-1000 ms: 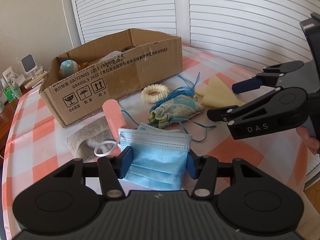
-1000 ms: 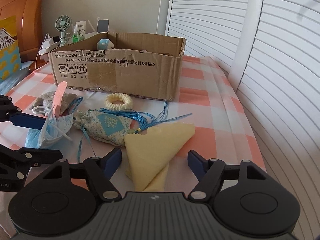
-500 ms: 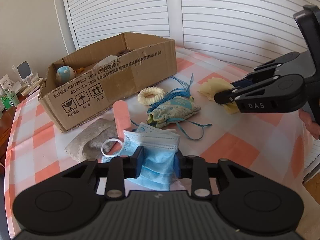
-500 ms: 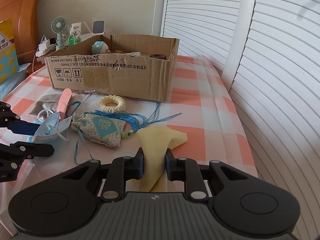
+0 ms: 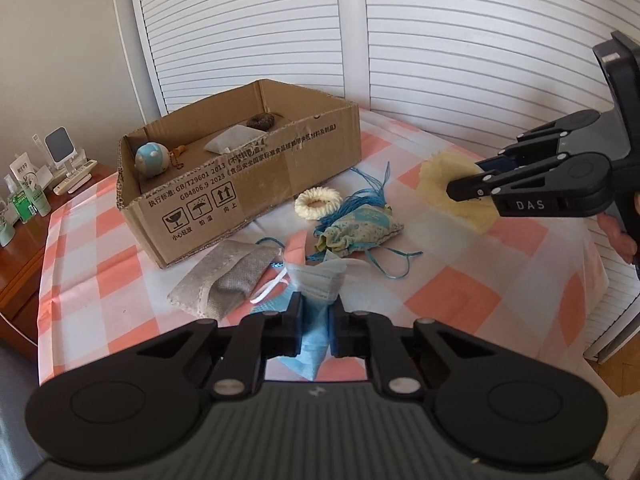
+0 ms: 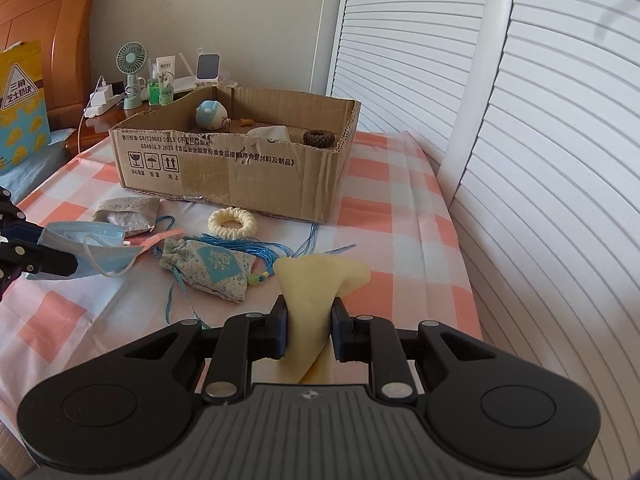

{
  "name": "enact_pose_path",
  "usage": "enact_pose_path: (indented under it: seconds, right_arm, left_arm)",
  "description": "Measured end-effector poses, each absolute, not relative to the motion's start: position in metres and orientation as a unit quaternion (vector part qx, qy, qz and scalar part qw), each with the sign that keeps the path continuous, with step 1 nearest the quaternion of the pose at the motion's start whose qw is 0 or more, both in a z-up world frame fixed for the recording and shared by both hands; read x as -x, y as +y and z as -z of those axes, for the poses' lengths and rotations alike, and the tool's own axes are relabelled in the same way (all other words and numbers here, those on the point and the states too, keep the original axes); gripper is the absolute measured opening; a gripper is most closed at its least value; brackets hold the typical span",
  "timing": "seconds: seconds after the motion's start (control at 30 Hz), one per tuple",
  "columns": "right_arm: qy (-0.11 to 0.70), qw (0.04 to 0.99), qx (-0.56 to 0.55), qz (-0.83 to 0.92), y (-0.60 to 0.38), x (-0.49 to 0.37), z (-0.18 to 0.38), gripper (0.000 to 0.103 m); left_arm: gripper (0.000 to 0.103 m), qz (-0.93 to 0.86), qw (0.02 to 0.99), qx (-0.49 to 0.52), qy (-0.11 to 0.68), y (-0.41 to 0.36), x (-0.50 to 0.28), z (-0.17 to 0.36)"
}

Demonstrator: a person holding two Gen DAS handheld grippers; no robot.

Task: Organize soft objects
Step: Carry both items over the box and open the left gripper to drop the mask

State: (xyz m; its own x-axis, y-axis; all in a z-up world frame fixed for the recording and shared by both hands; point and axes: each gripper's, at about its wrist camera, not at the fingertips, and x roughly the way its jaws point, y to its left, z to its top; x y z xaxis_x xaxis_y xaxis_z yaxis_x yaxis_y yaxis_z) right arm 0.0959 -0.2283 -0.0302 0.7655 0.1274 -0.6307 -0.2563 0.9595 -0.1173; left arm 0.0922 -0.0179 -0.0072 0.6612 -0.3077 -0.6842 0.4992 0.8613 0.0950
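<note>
Since a second ago both my jaws have closed and lifted: my left gripper [image 5: 315, 322] pinches the blue face mask [image 5: 316, 280], my right gripper [image 6: 308, 330] the yellow cloth [image 6: 312, 284], both raised above the worktop [image 6: 384, 184] near the cardboard box [image 6: 240, 164].

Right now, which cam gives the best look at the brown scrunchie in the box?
Right wrist. The brown scrunchie sits whole in the near right corner of the cardboard box, ring shape and ribbing clear. In the left wrist view it lies at the far wall, smaller, and its lower edge is cut off by the grey pouch.
</note>
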Motion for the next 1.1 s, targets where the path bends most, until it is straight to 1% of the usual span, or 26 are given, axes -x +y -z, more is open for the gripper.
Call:
enact_pose_path:
  seconds: [0.37,0.57,0.87,1.1]
  right_arm:
    - [0.322,0.932,0.104,-0.131,-0.227,-0.085,0.008,0.024]
    - [0.313,0.931,0.11,-0.153,-0.221,-0.086,-0.008,0.024]
    - [0.3,0.929,0.115,-0.183,-0.205,-0.105,-0.027,0.024]
    - [0.296,0.926,0.129,-0.198,-0.189,-0.123,-0.034,0.024]
  left_arm:
    - [0.01,0.235,0.904,-0.141,0.327,-0.002,-0.078,-0.029]
    - [0.01,0.232,0.909,-0.154,0.309,0.001,-0.086,-0.049]
    - [0.01,0.209,0.926,-0.16,0.273,0.0,-0.135,-0.079]
    - [0.01,0.189,0.93,-0.154,0.276,-0.008,-0.201,-0.082]
